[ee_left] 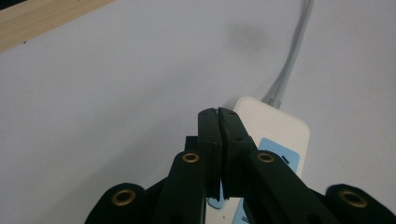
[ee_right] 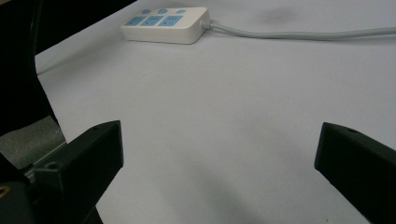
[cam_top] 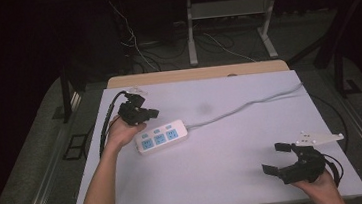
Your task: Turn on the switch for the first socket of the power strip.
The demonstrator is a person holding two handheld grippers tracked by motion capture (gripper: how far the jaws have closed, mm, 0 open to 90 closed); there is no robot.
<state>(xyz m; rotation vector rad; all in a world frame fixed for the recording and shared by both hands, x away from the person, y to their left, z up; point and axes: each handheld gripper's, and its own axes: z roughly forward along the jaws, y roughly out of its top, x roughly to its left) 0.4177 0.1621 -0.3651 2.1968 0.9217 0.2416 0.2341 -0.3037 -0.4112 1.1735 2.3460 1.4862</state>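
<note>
White and pale blue, the power strip (cam_top: 161, 136) is lying on the grey table sheet (cam_top: 224, 153), its grey cord (cam_top: 249, 104) trailing away from its right end toward the far right edge of the sheet. The left gripper (cam_top: 151, 114) is hovering just beyond the strip's left end, its jaws pressed together with nothing between them; in the left gripper view the closed tips (ee_left: 218, 114) are sitting over the strip (ee_left: 280, 135), near the end where the cord (ee_left: 292, 60) is entering. The right gripper (cam_top: 277, 158) is resting well apart from the strip, toward the near right corner of the sheet, its jaws spread wide and gripping nothing. In the right gripper view the strip (ee_right: 166, 24) is lying far ahead, up and left of the gap between the jaws.
</note>
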